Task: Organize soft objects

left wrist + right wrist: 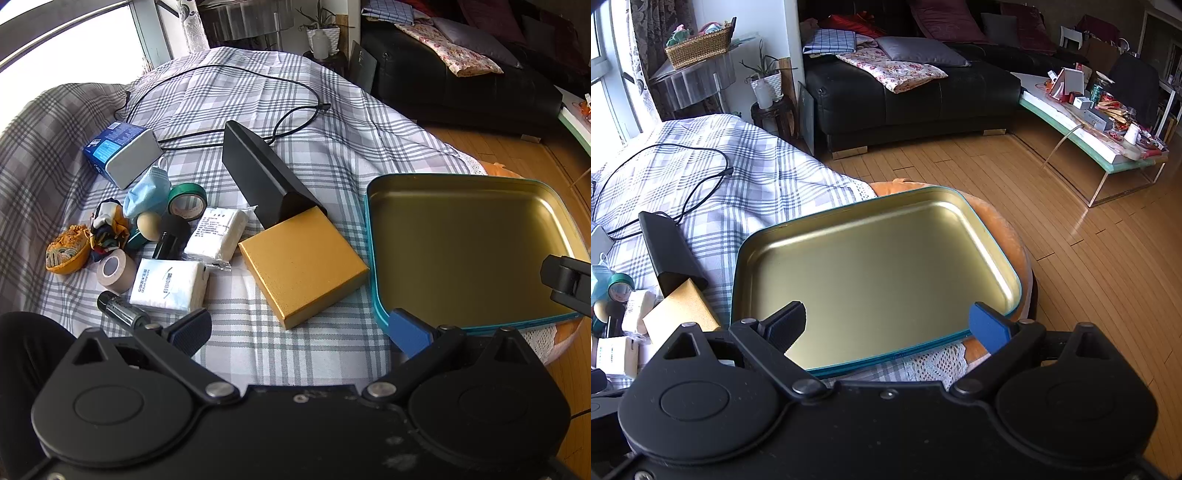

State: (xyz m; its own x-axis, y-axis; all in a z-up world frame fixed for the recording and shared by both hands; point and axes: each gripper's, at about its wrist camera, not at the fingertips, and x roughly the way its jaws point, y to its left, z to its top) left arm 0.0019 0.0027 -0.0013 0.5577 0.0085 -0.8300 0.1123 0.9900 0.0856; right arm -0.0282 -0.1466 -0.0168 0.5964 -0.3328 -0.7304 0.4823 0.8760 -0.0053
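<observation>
Still at the start — both my jaws wide and empty — next, my left gripper (299, 328) reaches the tissue pack (168, 284) at ten o'clock for the tin tray (373, 236).

A black cable (236, 79) loops across the plaid-covered bed (258, 110), beyond which stand a black sofa (912, 99), a wooden floor (1071, 258) and a cluttered glass-legged side table (1100, 147).

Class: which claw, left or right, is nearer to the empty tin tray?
Right. The right claw hangs open over the tin tray's near edge; the left claw is open over the checked cloth beside it.
</observation>
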